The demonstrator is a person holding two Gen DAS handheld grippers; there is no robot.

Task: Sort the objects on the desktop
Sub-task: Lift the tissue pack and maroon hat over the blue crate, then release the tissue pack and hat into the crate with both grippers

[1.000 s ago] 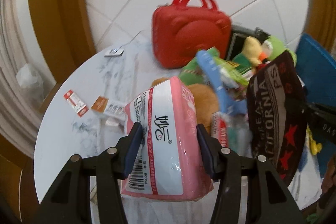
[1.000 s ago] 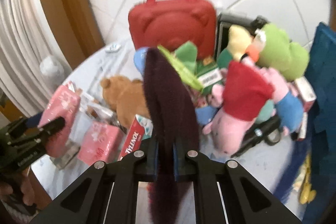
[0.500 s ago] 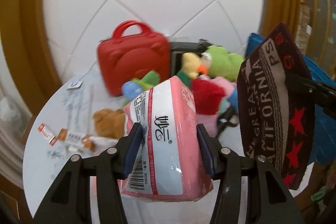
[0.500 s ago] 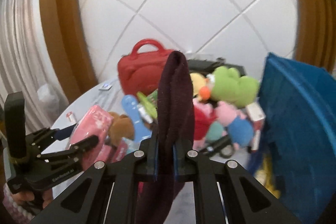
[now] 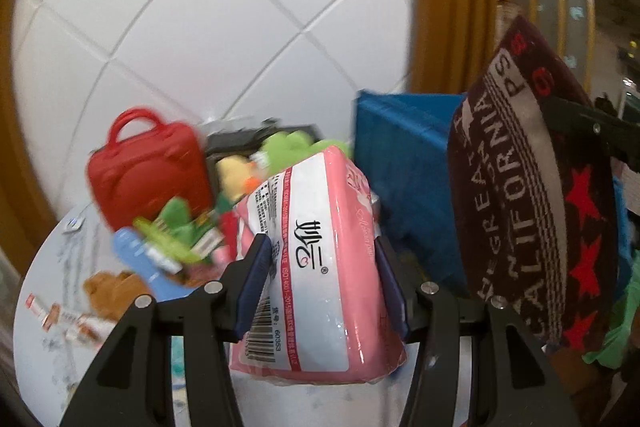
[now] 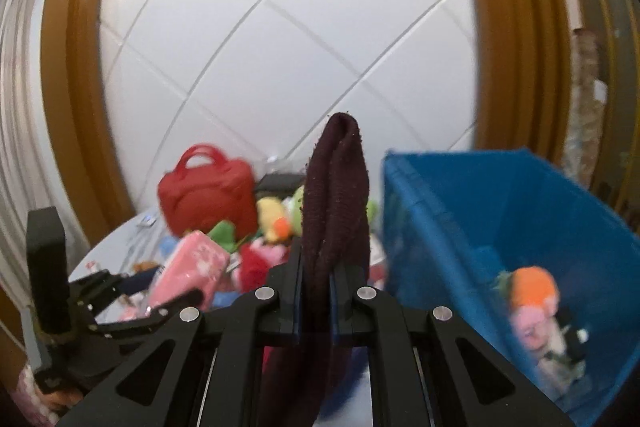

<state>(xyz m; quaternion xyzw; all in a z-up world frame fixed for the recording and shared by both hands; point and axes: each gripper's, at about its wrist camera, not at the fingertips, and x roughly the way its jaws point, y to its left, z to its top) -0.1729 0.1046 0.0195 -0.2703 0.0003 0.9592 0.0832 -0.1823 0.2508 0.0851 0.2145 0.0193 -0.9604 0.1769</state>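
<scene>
My left gripper (image 5: 320,279) is shut on a pink tissue pack (image 5: 320,259) with a white label and holds it above the table. It also shows in the right wrist view (image 6: 192,267). My right gripper (image 6: 316,287) is shut on a dark maroon sock (image 6: 336,211) that stands up between the jaws and hangs below them. In the left wrist view the sock (image 5: 532,203) shows white lettering and red stars at the right. A blue bin (image 6: 500,247) stands to the right, with an orange-topped toy (image 6: 536,291) inside.
A red case (image 5: 148,171) stands at the back of the round white table (image 5: 52,275). Plush toys (image 5: 280,151), a brown bear (image 5: 112,287), a blue bottle (image 5: 140,259) and small packets (image 5: 60,315) lie around it. A tiled wall is behind.
Both grippers have risen and swung to the right with their loads. The blue bin now fills the right of both views and the table clutter sits lower and further left.
</scene>
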